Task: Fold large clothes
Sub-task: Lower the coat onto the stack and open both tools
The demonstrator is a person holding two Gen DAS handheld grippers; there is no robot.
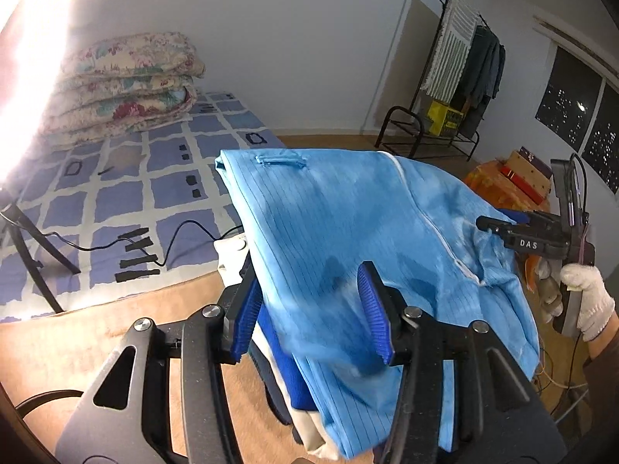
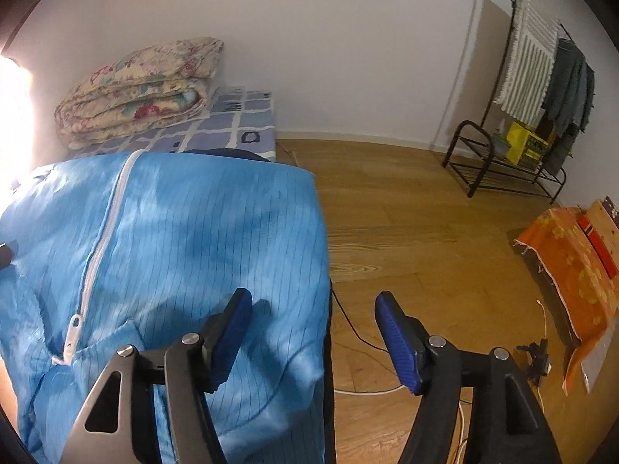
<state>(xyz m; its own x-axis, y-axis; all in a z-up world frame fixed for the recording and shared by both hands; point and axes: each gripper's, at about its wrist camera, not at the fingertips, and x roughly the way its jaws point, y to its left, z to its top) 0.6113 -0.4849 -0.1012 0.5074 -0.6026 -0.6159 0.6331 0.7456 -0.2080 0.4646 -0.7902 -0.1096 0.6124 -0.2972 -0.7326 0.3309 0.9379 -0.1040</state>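
Observation:
A folded light-blue pinstriped garment [image 1: 348,232] with a white zipper [image 1: 433,228] lies on top of a pile of folded clothes [image 1: 286,379]. My left gripper [image 1: 309,305] is open, its blue pads on either side of the garment's near left edge. In the left wrist view my right gripper [image 1: 503,230] hovers at the garment's right side in a white-gloved hand [image 1: 588,301]. In the right wrist view the garment [image 2: 185,239] fills the left half. My right gripper [image 2: 313,340] is open over its right edge, left pad above the cloth, right pad over the floor.
A mattress with a blue checked sheet [image 1: 127,197] and a stack of floral quilts [image 1: 127,85] lies behind. A tripod leg and cable [image 1: 42,247] stand at the left. A clothes rack [image 2: 541,89], an orange cloth with boxes [image 2: 572,270] and floor cables [image 2: 359,340] are on the right.

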